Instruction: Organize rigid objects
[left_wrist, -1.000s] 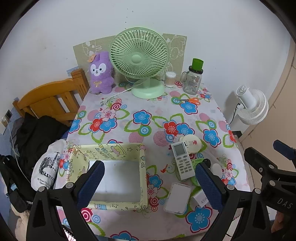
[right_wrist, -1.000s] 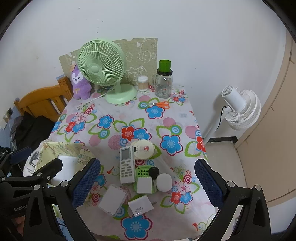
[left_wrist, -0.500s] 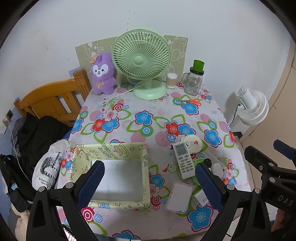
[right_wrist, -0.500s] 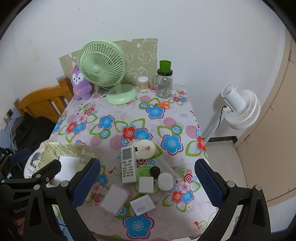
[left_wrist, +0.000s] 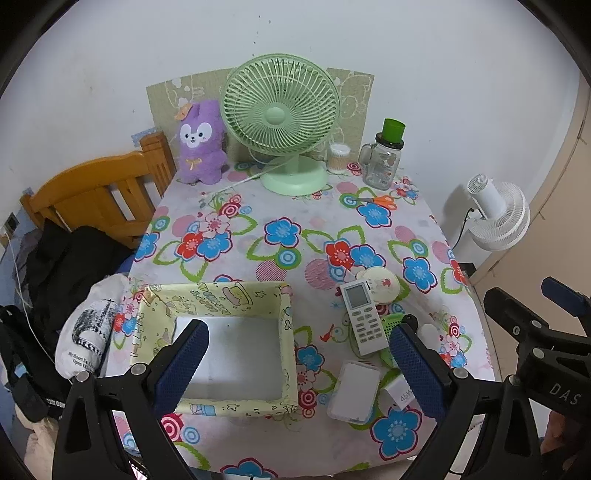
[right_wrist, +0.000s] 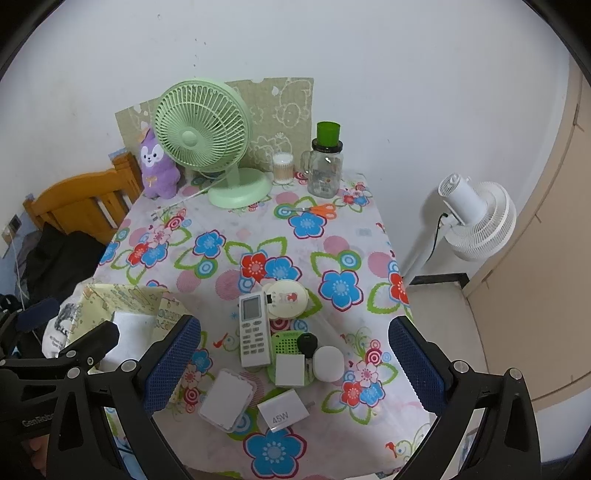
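Observation:
A yellow fabric box (left_wrist: 221, 291) stands open and holds nothing at the table's front left. To its right lie a white remote (left_wrist: 360, 317), a round white disc (left_wrist: 380, 286), a flat white case (left_wrist: 354, 391) and a 45W charger (left_wrist: 400, 393). In the right wrist view the remote (right_wrist: 253, 334) lies beside a green mesh pad (right_wrist: 286, 341) carrying a black fob (right_wrist: 307, 343), a white plug (right_wrist: 290, 369) and a white oval case (right_wrist: 328, 363). My left gripper (left_wrist: 298, 328) hovers open above the box. My right gripper (right_wrist: 294, 325) hovers open above the small items.
At the back stand a green desk fan (left_wrist: 280, 110), a purple plush (left_wrist: 201, 144), a swab pot (left_wrist: 340, 157) and a green-lidded jar (left_wrist: 384, 162), with orange scissors (left_wrist: 380, 200) nearby. A wooden chair (left_wrist: 92, 192) with black clothes is left; a white floor fan (left_wrist: 498, 218) right.
Both views drift only slightly. Nothing on the table has moved and both grippers stay open and hold nothing.

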